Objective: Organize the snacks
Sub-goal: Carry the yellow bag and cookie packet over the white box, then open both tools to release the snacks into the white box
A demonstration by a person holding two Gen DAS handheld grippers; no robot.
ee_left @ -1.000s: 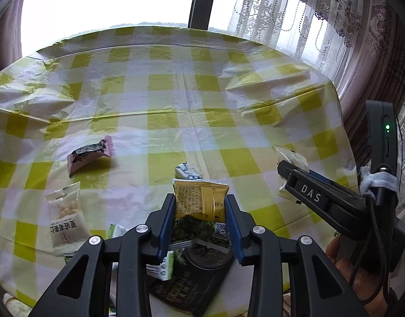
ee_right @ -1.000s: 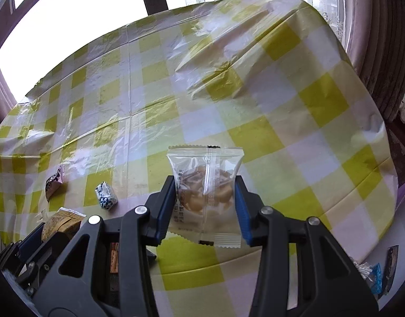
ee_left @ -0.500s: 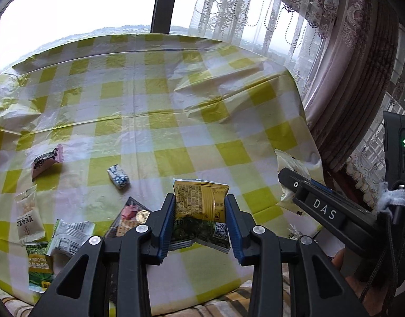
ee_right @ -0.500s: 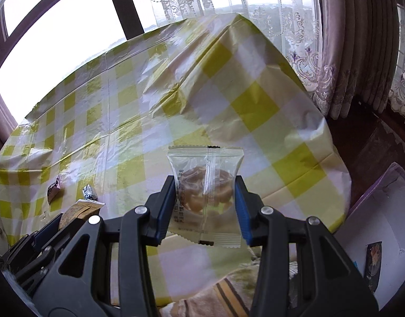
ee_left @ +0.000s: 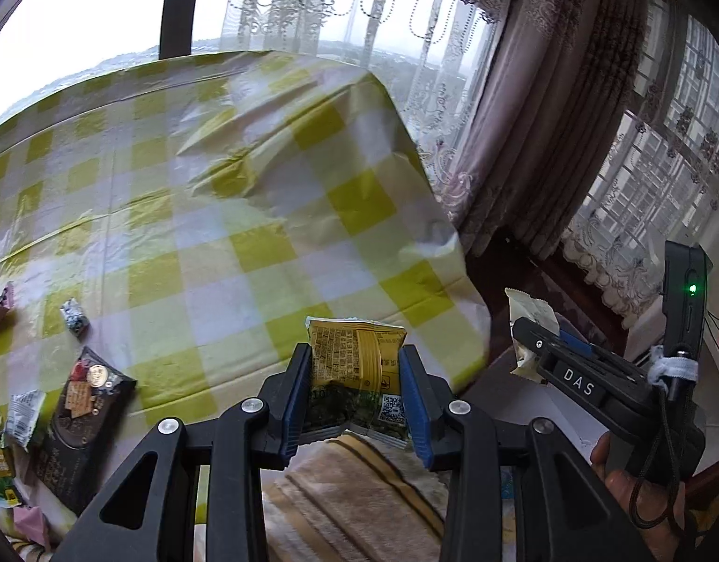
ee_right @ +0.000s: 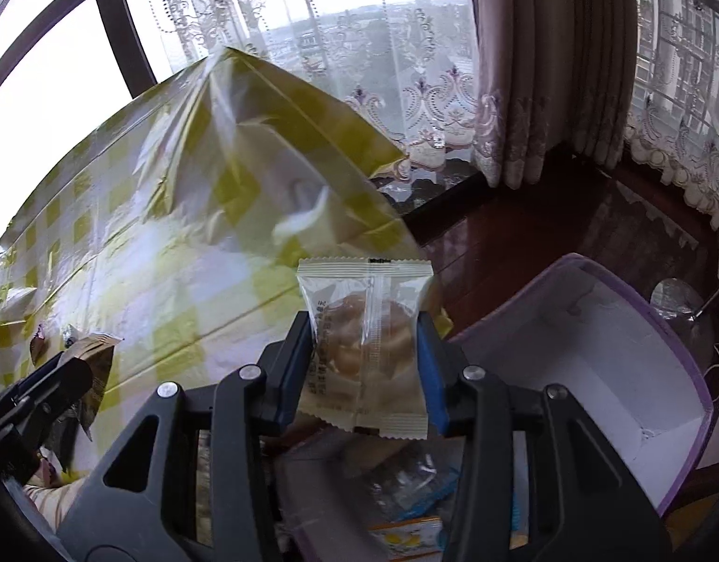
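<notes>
- Your left claw [ee_left: 354, 374] grips a yellow-and-green foil snack packet [ee_left: 357, 351]; your right claw [ee_right: 366, 351] grips a clear biscuit packet [ee_right: 366, 328].
- Neither packet is in the white, purple-rimmed box [ee_right: 640, 374] yet.
- Several wrapped snacks, such as the dark chocolate-bar wrapper [ee_left: 78, 421], remain on the yellow-checked tabletop [ee_left: 218, 234].

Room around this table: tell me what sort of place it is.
Most likely a home dining or living room. A table with a yellow-checked plastic tablecloth stands by a big window hung with lace curtains and heavy drapes, over a dark wooden floor.
</notes>
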